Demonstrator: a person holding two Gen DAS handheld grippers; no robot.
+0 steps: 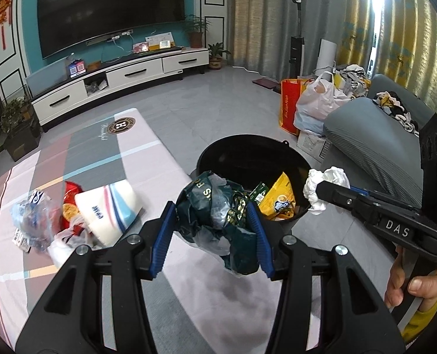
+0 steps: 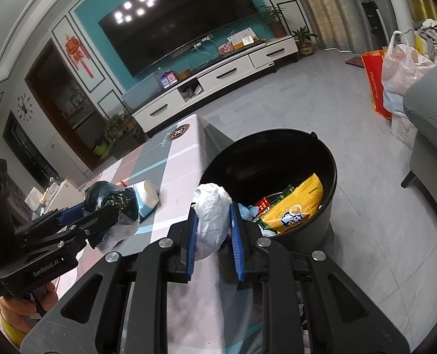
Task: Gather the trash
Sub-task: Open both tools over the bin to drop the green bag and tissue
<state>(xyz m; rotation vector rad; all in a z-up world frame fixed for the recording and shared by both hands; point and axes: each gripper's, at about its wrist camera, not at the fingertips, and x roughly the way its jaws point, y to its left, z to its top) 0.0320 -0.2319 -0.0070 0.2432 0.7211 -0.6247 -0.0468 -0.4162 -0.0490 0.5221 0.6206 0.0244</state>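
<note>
My left gripper (image 1: 215, 221) is shut on a crumpled dark green wrapper (image 1: 218, 206) with clear plastic, held over the table edge beside the black bin (image 1: 218, 153). My right gripper (image 2: 214, 221) is shut on a white tissue wad (image 2: 212, 215), close to the bin's (image 2: 330, 188) near rim. The bin holds a yellow snack bag (image 2: 295, 209) and other wrappers. In the left wrist view the right gripper (image 1: 318, 190) carries the tissue (image 1: 324, 183) at the bin's right rim. In the right wrist view the left gripper (image 2: 100, 209) shows with the green wrapper (image 2: 112, 197).
On the checked tablecloth (image 1: 100, 153) lie a tissue pack (image 1: 109, 206), a red snack bag (image 1: 71, 203) and a clear plastic bag (image 1: 32, 218). A grey sofa (image 1: 365, 135) stands right of the bin, with shopping bags (image 1: 315, 103) behind. A TV cabinet (image 1: 124, 76) lines the far wall.
</note>
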